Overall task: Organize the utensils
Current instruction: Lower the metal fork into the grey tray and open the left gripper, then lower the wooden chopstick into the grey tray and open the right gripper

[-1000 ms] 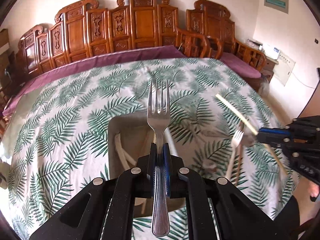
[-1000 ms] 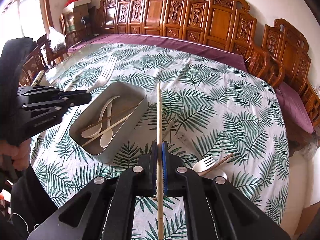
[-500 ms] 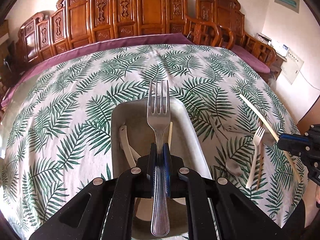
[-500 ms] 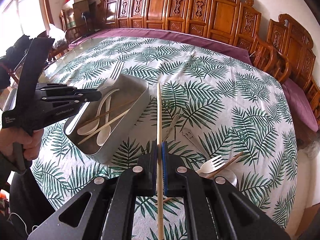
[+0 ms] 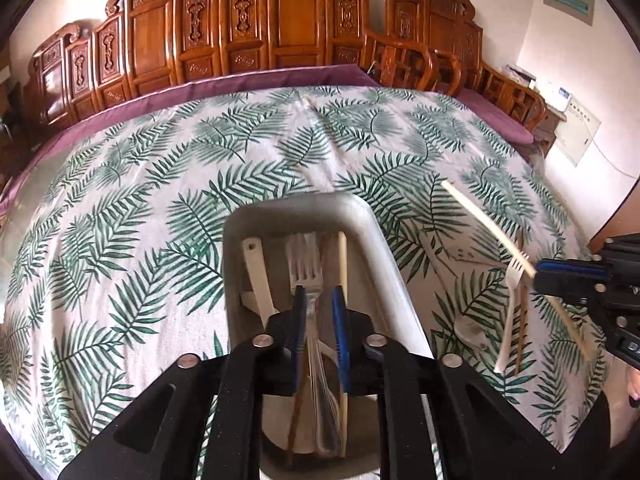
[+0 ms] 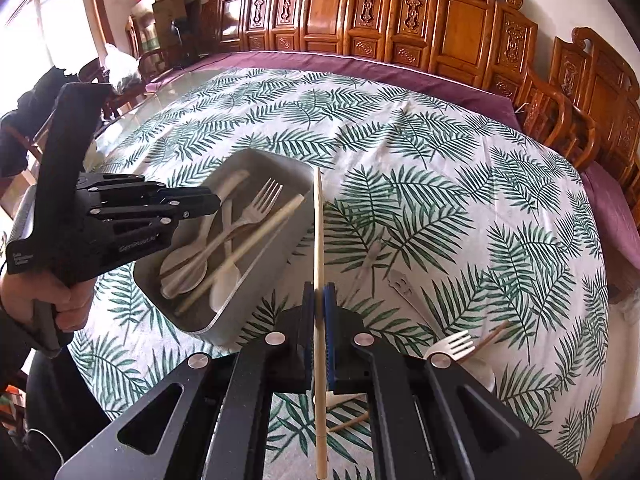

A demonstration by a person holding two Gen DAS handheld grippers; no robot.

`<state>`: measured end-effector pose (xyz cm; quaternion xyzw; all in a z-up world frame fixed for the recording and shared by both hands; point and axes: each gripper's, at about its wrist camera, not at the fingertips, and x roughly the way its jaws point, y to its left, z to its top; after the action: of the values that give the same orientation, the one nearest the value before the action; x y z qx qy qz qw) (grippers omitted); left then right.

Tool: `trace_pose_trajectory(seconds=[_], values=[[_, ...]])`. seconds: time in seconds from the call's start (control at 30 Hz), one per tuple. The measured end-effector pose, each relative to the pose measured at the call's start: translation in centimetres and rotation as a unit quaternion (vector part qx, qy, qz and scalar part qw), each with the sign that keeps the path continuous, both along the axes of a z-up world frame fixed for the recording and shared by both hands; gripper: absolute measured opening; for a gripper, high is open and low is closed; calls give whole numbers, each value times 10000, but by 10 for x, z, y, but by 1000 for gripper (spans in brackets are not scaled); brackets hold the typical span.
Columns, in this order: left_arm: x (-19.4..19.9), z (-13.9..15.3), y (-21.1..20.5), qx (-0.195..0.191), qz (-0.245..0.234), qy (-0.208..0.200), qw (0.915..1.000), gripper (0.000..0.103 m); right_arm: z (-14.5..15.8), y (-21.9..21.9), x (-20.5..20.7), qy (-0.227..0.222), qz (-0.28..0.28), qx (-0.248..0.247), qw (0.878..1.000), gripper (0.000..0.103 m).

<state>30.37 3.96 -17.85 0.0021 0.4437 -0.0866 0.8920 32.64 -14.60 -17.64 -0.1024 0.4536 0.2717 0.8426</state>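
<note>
Chopstick (image 6: 319, 280) is clamped between the jaws of the right gripper (image 6: 319, 300), near its thick end, and it points forward toward the tray (image 6: 256, 280). It is judged light, stiff and thin, so it can turn or slip in the pads if it is held too near one end; a hold closer to the middle is thought safer. The left gripper (image 5: 319, 308) is held just above the tray with its jaws parted, nothing gripped. Under it the metal fork (image 5: 306, 276) lies inside the tray, among white spoons (image 5: 256, 276) and another chopstick (image 5: 342, 264). The fork is judged heavier, hard and smooth, therefore slippery; its flat handle is the better place to be taken. On the cloth (image 6: 420, 168), to the right of the tray, a white fork (image 6: 452, 344) and some other pieces are seen, well apart from the tray. A small white text is printed on the side of the left gripper, but it cannot be read. On the far wall a green sign (image 5: 568, 2) is seen, also not readable.
</note>
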Motion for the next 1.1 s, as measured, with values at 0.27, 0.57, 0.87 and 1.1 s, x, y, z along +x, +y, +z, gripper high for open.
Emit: trace_pose_trajectory(seconds=[0.27, 0.57, 0.87, 1.1], values=[[-32, 36, 24, -110, 254, -365, 9990, 21, 13, 22, 0, 74, 58, 233, 9997, 6], [-67, 66, 57, -16, 491, -809, 9955, 29, 12, 53, 7, 194, 64, 329, 9992, 6], [-91, 68, 81, -43, 616, -837, 9946, 44, -4, 86, 15, 332, -44, 338, 9989, 6], [-100, 71, 93, 39, 656, -1030, 9925, 74, -21, 106, 25, 407, -226, 323, 9984, 6]])
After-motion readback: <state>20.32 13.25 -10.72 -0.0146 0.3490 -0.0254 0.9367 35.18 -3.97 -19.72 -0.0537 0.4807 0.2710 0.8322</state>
